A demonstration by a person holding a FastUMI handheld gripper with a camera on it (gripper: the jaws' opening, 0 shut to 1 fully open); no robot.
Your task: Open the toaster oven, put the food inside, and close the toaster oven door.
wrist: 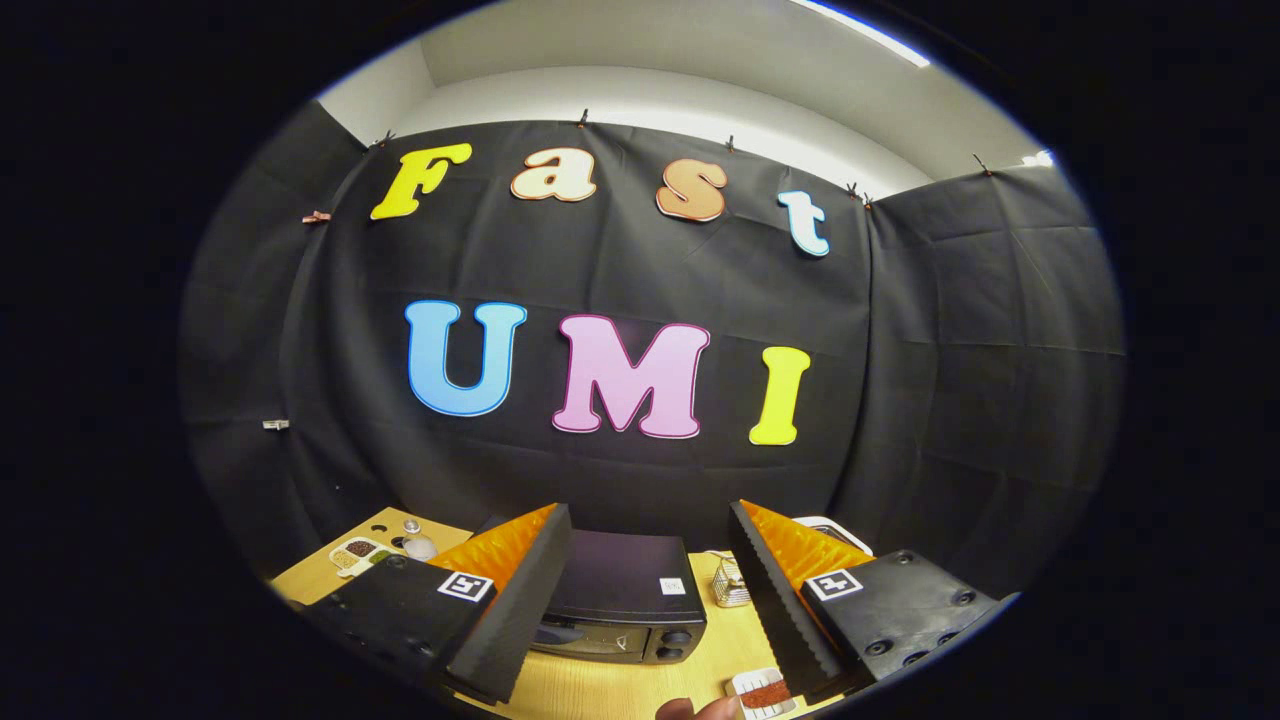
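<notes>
The jaws stand wide apart and hold nothing, raised well above the surface and looking down on it from some way off. That suits the start of the job: judging by the closed door, no step of the task is done yet, and the open spread leaves room to come down on a door handle.

The toaster oven sits on the surface between the two fingers and a little beyond them, its dark top facing up and its front turned toward the gripper. The glass door looks shut, with two knobs beside it at the oven's right end. A handle is hard to make out at this angle, so I cannot tell where best to take hold.

The food, a reddish-brown slab on a small white plate, lies in front of the oven and off to its right, close by the right finger. It is well apart from the door, so swinging the door down should not strike it, as far as I can judge. A person's fingertips show just in front of the oven, beside that plate, and could get in the way.

Right of the oven stands a small wire rack, near its side. Left of the oven, further off, lie a small tray of seeds and a few small round things, clear of the likely path.
</notes>
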